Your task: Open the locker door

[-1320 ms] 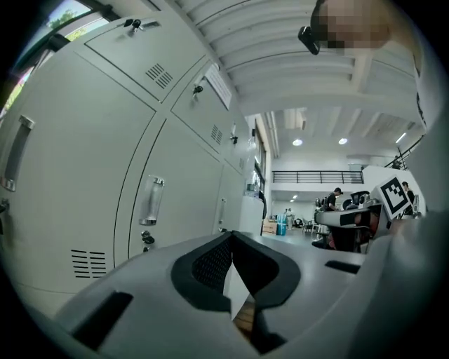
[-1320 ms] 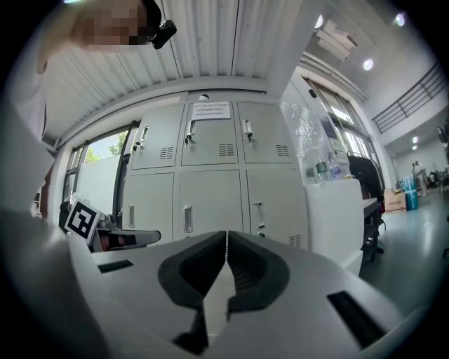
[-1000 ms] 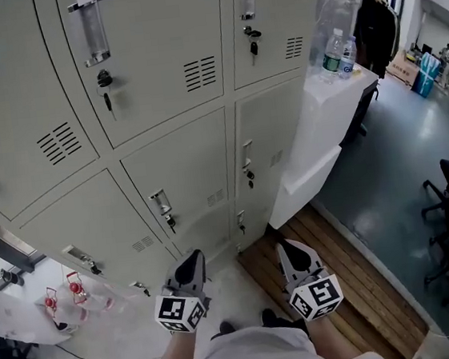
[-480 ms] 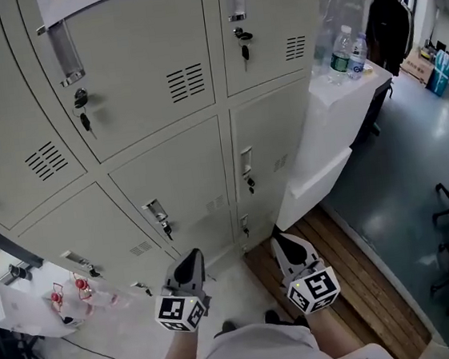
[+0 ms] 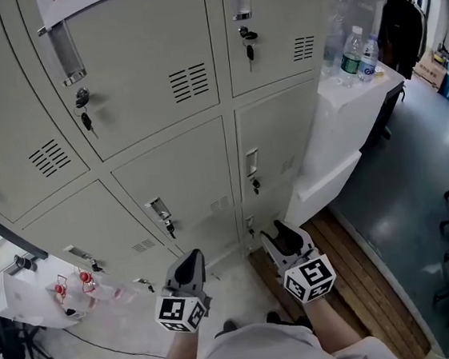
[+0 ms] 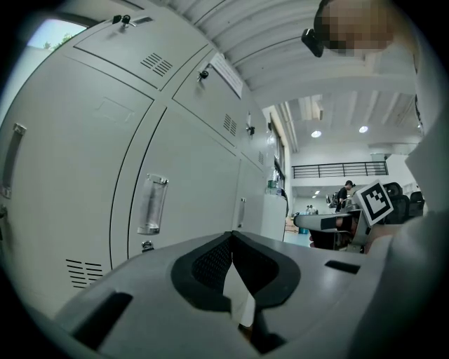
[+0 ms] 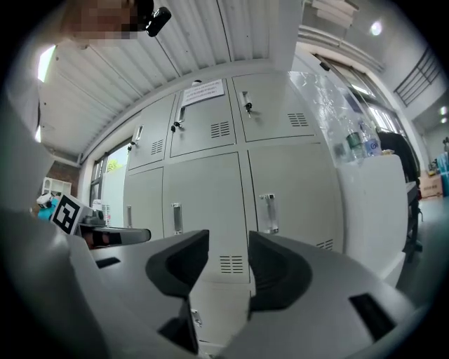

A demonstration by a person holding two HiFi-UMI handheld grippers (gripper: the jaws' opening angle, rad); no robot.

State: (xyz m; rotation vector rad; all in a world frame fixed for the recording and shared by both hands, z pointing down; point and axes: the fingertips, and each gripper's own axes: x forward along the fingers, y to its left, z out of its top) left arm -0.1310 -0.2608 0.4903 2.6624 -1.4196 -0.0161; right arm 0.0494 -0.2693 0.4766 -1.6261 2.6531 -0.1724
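Bottom-right: R hand-held gripper (image 5: 283,234) newly agape

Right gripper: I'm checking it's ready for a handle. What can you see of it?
The grey plastic right gripper has two black-padded jaws and a black-and-white marker cube at its rear. Its jaws stand apart, having just been opening, with nothing between them. It points at the pale grey metal locker doors, touching none.

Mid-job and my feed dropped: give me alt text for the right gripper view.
The right gripper has its jaws apart, having just been opening, with nothing between them, facing a bank of closed grey lockers. A clear handle sits on the door beyond the jaws; water bottles stand on a white counter at right.
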